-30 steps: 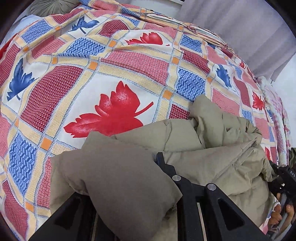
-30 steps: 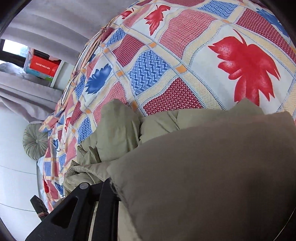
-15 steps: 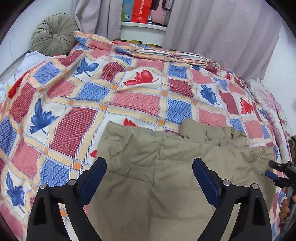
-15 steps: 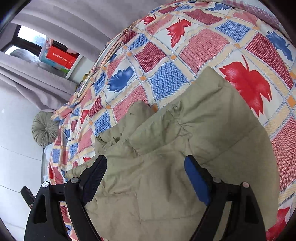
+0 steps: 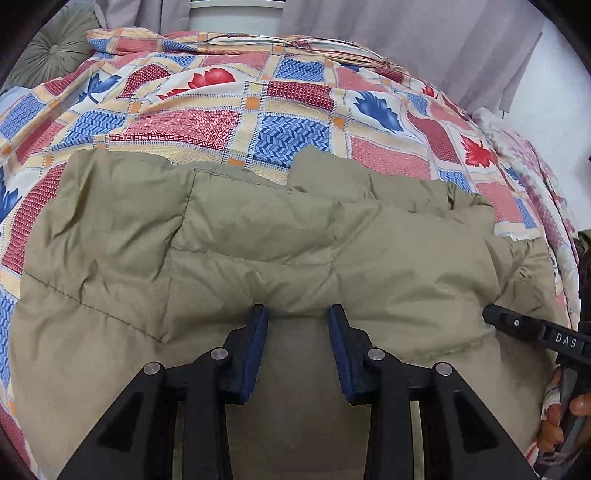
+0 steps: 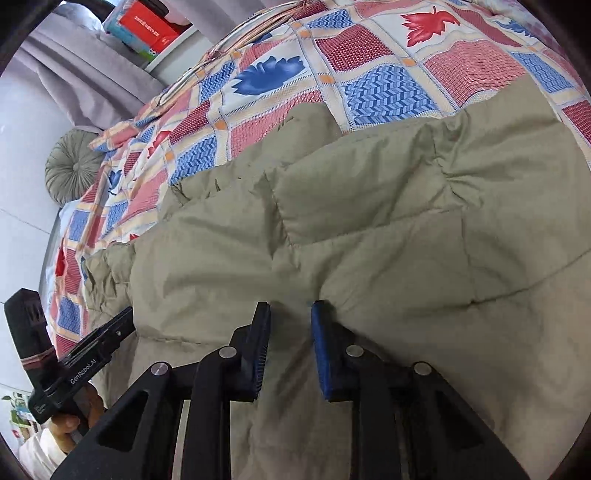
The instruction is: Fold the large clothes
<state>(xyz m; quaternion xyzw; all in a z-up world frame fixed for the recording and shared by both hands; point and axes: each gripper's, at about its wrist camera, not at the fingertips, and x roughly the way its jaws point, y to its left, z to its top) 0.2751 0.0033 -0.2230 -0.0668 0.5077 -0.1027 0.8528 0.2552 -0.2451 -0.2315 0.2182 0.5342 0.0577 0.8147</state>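
Note:
A khaki padded jacket lies spread on the patterned quilt of a bed. My left gripper points down onto its near part; the jaws are closing and the blue pads press a puckered fold of jacket between them. My right gripper does the same on the jacket, its jaws closing with creases running from its pads. The right gripper also shows at the edge of the left wrist view, and the left gripper in the right wrist view.
A round grey-green cushion sits at the bed's far left corner. Grey curtains hang behind the bed. A red box stands on a shelf. Pink floral bedding lies along the right side. A hand holds the left tool.
A second ago both grippers held the jacket bunched up. They then opened wide over the laid-out jacket. Now both have moved closer onto it and their jaws have narrowed around a fold.

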